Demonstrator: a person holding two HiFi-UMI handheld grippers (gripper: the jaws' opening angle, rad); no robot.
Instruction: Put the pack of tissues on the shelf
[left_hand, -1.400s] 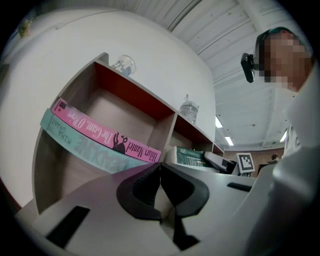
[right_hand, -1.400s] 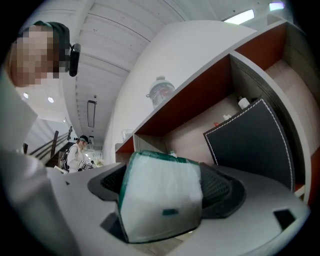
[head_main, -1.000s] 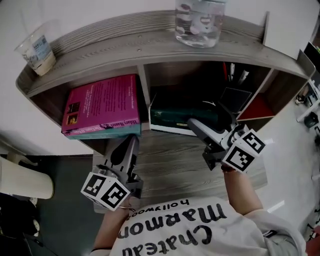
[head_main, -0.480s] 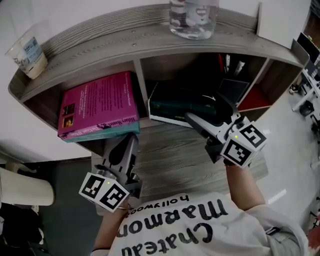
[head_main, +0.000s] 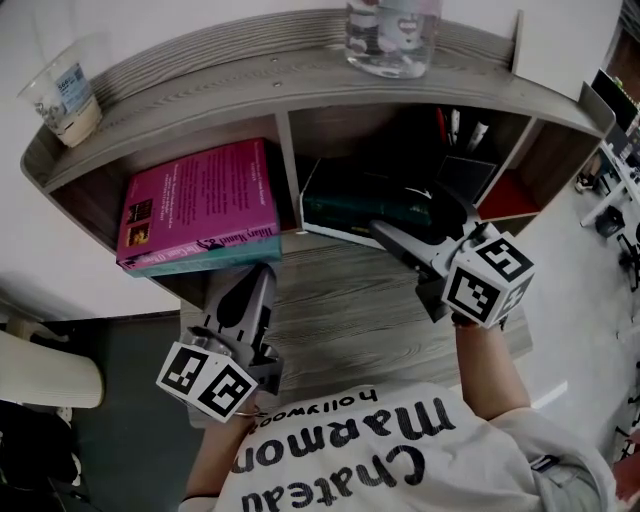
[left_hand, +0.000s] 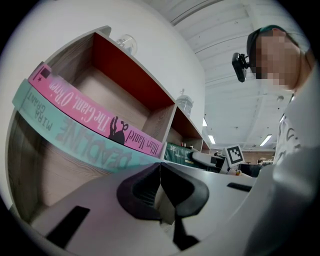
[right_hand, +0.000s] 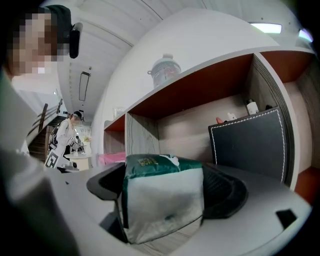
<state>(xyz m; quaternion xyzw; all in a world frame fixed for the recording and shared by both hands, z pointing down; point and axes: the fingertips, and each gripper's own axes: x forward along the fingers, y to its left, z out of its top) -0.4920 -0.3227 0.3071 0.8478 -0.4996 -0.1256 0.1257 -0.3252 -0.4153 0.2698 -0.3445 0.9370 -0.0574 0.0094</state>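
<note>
R claw (head_main: 392, 238) clamped on tissue pack (right_hand: 161, 207) at mouth of shelf (head_main: 300, 75) mid bay, 12 o'clock. L claw (left_hand: 160, 186) jaws together, empty, 7 o'clock. Risks: pack clips black case (right_hand: 250, 145) at 2 o'clock. Soft pack may cling on release. Too shallow a drop = ends up outside bay.

- On top of the shelf (head_main: 250, 75), at its left end: a cup (head_main: 62, 95).
- On top of the shelf, near the middle: a bottle (head_main: 392, 35).
- In the shelf's left compartment: two books (head_main: 195, 205) stacked flat, jutting past the front edge.
- At the mouth of the shelf's middle compartment: the pack of tissues (head_main: 350, 205), clamped between the jaws of the right claw (head_main: 392, 240).
- Deeper in that compartment, right of the pack: a folder (head_main: 468, 180) standing on edge.
- In front of the shelf's left compartment, over the worktop (head_main: 340, 320): the left claw (head_main: 255, 285), jaws together.
</note>
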